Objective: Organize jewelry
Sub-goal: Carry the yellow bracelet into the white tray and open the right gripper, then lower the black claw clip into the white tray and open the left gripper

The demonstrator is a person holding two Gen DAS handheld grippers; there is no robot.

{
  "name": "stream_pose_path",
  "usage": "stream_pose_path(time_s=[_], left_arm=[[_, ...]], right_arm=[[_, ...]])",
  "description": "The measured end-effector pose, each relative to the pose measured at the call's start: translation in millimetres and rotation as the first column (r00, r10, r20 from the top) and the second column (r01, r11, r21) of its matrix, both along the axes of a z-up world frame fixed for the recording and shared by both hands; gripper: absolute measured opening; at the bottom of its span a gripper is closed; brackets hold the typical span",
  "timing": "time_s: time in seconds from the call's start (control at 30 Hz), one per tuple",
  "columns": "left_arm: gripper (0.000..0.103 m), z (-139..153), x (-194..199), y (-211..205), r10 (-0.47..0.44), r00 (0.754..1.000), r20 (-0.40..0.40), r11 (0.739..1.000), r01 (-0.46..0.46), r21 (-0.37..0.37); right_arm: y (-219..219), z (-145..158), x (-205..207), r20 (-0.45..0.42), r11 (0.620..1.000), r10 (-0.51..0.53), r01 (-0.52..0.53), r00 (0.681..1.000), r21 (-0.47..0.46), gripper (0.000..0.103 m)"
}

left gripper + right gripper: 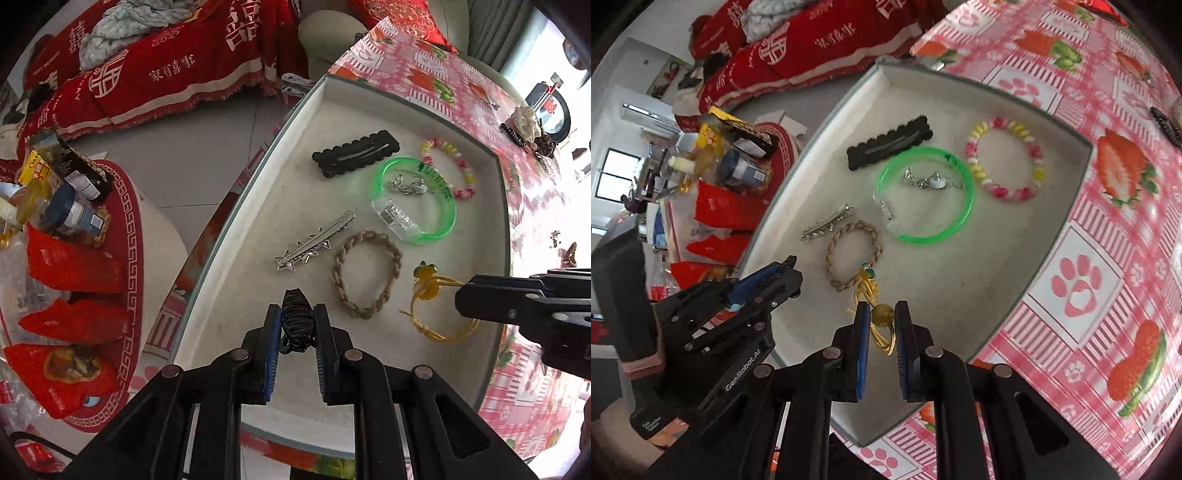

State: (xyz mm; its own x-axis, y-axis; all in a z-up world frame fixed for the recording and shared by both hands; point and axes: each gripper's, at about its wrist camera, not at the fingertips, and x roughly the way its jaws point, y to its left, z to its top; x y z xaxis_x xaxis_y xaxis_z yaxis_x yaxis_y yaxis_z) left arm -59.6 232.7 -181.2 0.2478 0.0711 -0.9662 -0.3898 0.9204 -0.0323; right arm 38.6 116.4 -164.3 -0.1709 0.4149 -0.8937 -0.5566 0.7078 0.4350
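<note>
2 grippers over tray [236, 236]: left gripper [295, 325] clamps black claw clip [294, 317], right gripper [881, 319] yellow bracelet [879, 332].

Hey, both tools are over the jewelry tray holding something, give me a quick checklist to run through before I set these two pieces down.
1. Left tool shut on the dark ridged claw hair clip: ok, the clip sits between the pads.
2. Right tool shut on the yellow cord bracelet with amber beads: ok, a bead is pinched between the pads.
3. Both pieces above the white-lined shallow tray, inside its rim: ok.
4. Bare lining under the hair clip: ok, open space near the tray's near edge.
5. Bracelet clear of the tan braided rope bracelet: cannot tell, its charm end overlaps the braid in the right wrist view.
6. The two tools apart: ok.
</note>
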Motion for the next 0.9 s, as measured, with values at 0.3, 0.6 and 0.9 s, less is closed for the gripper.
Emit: stream_pose_path(time_s=[0.3, 0.6, 0.9], left_arm=[[0.024, -11, 4, 1, -0.009, 1.0, -0.027, 0.999, 0.01, 0.034], [0.024, -14, 9, -3, -0.035, 0.998, -0.057, 0.996, 0.039, 0.08], [0.024, -11, 11, -6, -0.029, 0.996, -0.081, 0.995, 0.036, 0.096]], right_arm=[[9, -22, 16, 0.019, 0.996, 0.002, 0.0, 1.0, -0.084, 0.014], [16, -30, 27, 0.062, 0.991, 0.015, -0.006, 0.998, -0.134, 0.015], [24, -25, 21, 0.092, 0.992, 0.034, -0.022, 0.995, -0.122, 0.054]])
